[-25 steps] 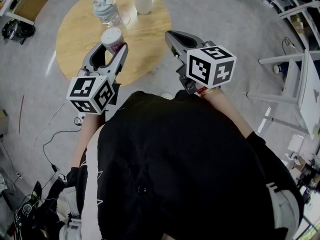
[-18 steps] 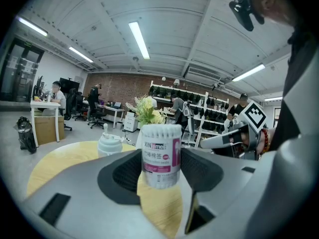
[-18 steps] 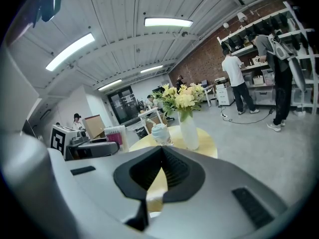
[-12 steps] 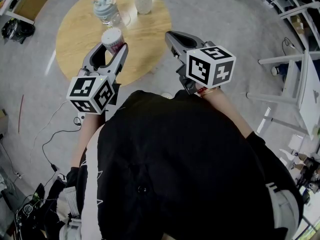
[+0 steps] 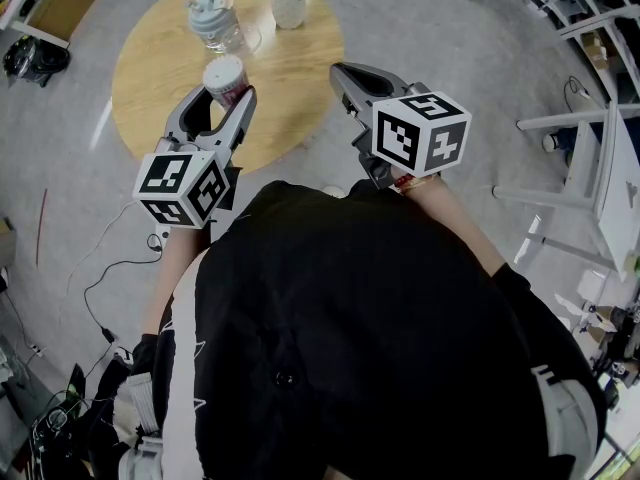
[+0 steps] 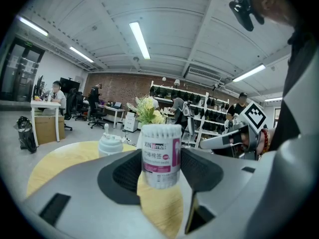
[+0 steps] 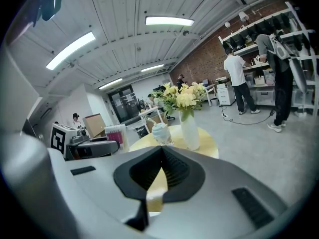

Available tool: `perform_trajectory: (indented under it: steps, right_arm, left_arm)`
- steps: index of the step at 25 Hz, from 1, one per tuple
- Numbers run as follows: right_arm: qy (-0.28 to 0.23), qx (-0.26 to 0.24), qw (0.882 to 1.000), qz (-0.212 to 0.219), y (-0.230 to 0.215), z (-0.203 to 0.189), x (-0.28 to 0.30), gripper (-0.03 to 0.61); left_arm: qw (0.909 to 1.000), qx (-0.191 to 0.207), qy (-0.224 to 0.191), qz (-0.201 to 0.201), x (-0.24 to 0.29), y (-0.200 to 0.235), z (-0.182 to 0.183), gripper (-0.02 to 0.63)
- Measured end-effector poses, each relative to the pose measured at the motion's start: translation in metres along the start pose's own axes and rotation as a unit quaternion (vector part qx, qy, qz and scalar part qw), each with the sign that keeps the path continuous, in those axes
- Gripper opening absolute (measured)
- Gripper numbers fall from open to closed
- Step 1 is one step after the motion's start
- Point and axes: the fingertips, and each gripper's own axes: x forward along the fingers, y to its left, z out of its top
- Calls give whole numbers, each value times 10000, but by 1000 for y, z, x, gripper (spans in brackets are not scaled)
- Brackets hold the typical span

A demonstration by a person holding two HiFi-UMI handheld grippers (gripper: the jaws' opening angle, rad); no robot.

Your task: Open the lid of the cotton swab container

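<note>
- One table (image 5: 150,68), round, wooden; far rim cut off at the head view's top.
- Two grippers: left gripper (image 5: 224,96) clamped on the swab tub (image 6: 160,153) over the table's near side; right gripper (image 5: 341,69) closed, empty, at the table's right edge.
- One vase (image 5: 287,6) holding flowers (image 7: 182,97); blooms cropped in head view.
- One bottle (image 5: 212,20); contents unclear.
- One swab tub, upright, packed with swabs (image 6: 160,130); lid hard to make out.

Left hand-held gripper (image 5: 222,92): jaws set wide, pads pressing both sides of the cotton swab container (image 5: 224,72), aimed slightly downward. Right hand-held gripper (image 5: 342,71): jaws fully together, nothing between them, tilted downward, well apart to the right. Both forearms reach forward.
</note>
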Motion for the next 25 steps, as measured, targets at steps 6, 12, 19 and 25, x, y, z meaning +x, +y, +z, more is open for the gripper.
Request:
perform_trajectory:
  steps: [6,12,19,25]
  right_arm:
    - [16,-14,10000,-3,0,0,0,3]
    - [39,-30,10000,-7,0,-1,0,3]
    - [54,-54,10000,13,0,0,1,3]
    - [70,-79,9999,35,1,0,2,3]
  left_arm:
    - [10000,1,-11,0,0,0,1,255]
    - [10000,-4,-30,18,-1,1,1,255]
    - [10000,3,-21,17,-1,1,1,255]
    - [10000,6,-21,19,0,1,2,255]
